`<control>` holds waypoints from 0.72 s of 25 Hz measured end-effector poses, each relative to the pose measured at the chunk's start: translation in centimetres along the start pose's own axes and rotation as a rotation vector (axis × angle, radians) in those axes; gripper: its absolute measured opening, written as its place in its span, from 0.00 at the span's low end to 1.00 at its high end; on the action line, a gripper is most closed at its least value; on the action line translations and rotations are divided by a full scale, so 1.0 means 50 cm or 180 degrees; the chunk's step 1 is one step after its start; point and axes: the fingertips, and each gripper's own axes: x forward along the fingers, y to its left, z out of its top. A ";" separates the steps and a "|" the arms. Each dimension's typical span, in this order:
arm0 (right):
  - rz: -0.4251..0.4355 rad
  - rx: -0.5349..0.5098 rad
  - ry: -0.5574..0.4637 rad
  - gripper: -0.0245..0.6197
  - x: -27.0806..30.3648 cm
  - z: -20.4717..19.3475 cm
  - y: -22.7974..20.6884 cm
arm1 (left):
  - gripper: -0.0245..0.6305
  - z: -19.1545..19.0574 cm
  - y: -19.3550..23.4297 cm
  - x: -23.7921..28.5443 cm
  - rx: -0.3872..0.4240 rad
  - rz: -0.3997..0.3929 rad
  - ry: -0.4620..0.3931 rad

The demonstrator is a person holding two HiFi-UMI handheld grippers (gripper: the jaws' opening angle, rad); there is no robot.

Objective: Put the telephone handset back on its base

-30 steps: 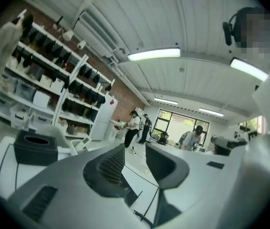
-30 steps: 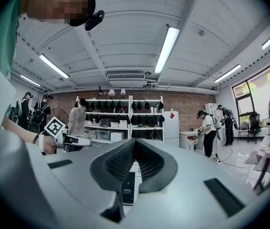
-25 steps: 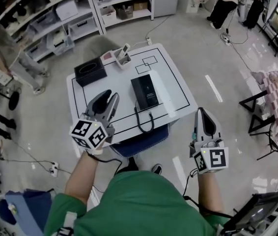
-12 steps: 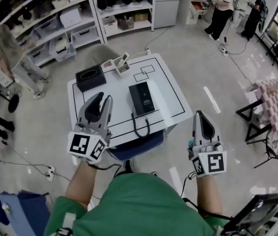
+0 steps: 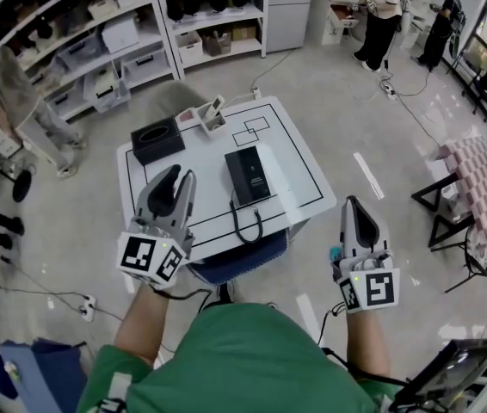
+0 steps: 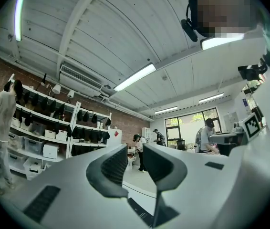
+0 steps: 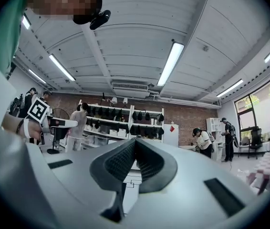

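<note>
In the head view, the black telephone base (image 5: 248,175) lies near the middle of the white desk (image 5: 308,188), and its dark cord (image 5: 245,222) loops over the near edge. A pale long shape just right of the base looks like the handset (image 5: 280,177), lying off its cradle, though I cannot be sure at this size. If so, it is probably light, rigid plastic, smooth and a little slippery. The narrow middle of its shaft seems the best place to hold it, with the cord left slack. Both grippers hover short of the desk. No brand or label can be read, and the cubes carry only square markers.

In the left gripper view, the left gripper (image 6: 135,159) has its jaws slightly apart, with nothing between them.

In the right gripper view, the right gripper (image 7: 135,149) has its jaws pressed together, holding nothing. No print is legible there either.
</note>
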 end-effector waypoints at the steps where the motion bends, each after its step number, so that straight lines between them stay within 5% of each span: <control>1: 0.0002 -0.0015 -0.0002 0.07 0.001 0.000 0.002 | 0.21 -0.001 0.001 0.000 0.0006 -0.0006 0.0004; 18: 0.0032 -0.0065 0.0056 0.07 0.023 -0.006 0.023 | 0.21 -0.015 0.027 0.009 -0.0028 -0.0035 0.0045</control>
